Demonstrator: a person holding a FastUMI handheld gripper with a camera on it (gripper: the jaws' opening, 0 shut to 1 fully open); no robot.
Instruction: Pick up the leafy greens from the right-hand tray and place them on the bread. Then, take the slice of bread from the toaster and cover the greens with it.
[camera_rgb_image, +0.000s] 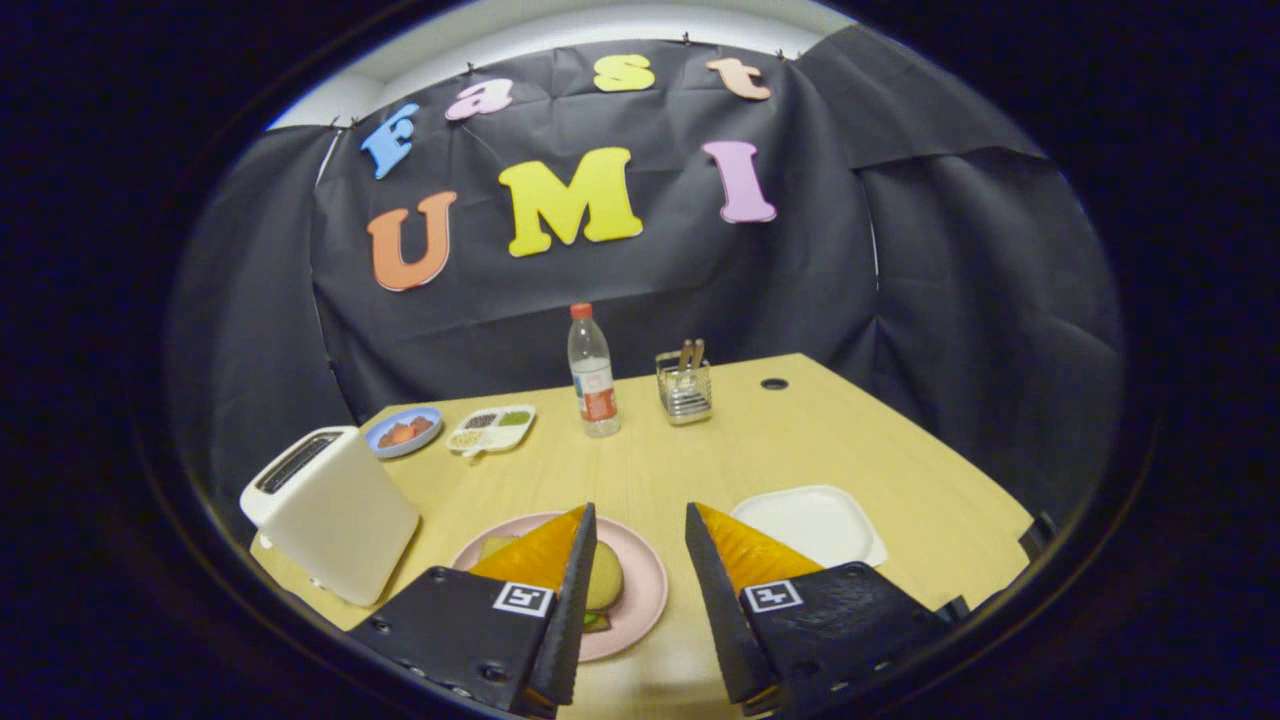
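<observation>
So my gripper (637, 520) hangs apart and empty over the pink plate (640, 590); sandwich looks covered, probably just back off

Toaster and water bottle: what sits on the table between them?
In the gripper view, a blue dish and a divided tray lie between the toaster and the bottle. The tongs are open.

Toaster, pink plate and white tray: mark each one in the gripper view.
Toaster (335, 520): gripper view, on its front face.
Pink plate (645, 590): gripper view, on its bare rim.
White tray (810, 522): gripper view, on its bare middle.
Gripper (640, 522): gripper view, between its open fingertips.
</observation>
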